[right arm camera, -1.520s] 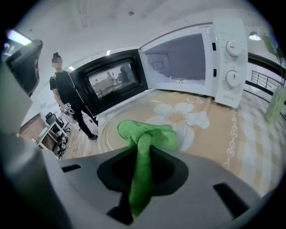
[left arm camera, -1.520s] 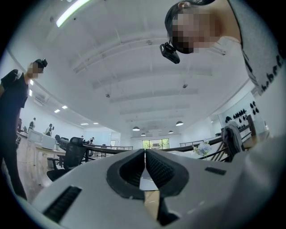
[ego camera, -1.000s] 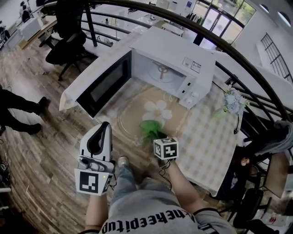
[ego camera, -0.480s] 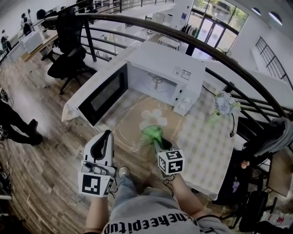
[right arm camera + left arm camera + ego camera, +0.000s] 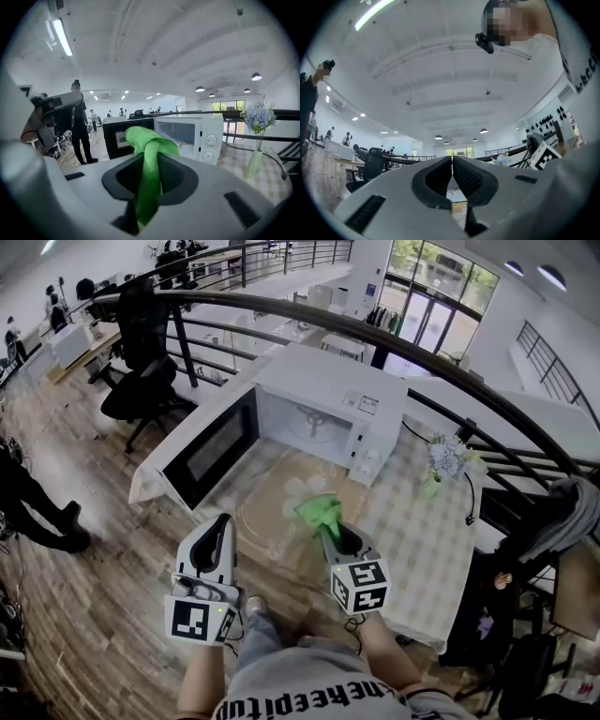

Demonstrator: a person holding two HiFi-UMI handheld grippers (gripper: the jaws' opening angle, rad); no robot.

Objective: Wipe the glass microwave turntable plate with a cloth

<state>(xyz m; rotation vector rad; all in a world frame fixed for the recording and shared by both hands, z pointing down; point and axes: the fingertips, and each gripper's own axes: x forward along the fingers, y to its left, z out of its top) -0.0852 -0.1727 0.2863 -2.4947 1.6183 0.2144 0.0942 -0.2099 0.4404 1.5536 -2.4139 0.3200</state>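
Observation:
The glass turntable plate [image 5: 265,509] lies flat on the table in front of the open microwave [image 5: 323,409]. My right gripper [image 5: 324,521] is shut on a green cloth [image 5: 319,510], held over the plate's right half; whether the cloth touches the glass cannot be told. In the right gripper view the green cloth [image 5: 146,143] stands bunched between the jaws of my right gripper [image 5: 149,159], with the microwave [image 5: 187,136] behind it. My left gripper [image 5: 217,538] hangs shut and empty off the table's near edge; in its own view the left gripper [image 5: 451,172] points up toward the ceiling.
The microwave door [image 5: 208,448] hangs open to the left. A vase of flowers [image 5: 442,461] stands at the table's right side [image 5: 422,540]. A dark railing [image 5: 450,362] curves behind, an office chair [image 5: 141,390] is at the far left, and a person's legs [image 5: 28,507] are there too.
My right gripper has drawn back toward me and to the right with the green cloth. The left gripper has stayed low at the table's near edge.

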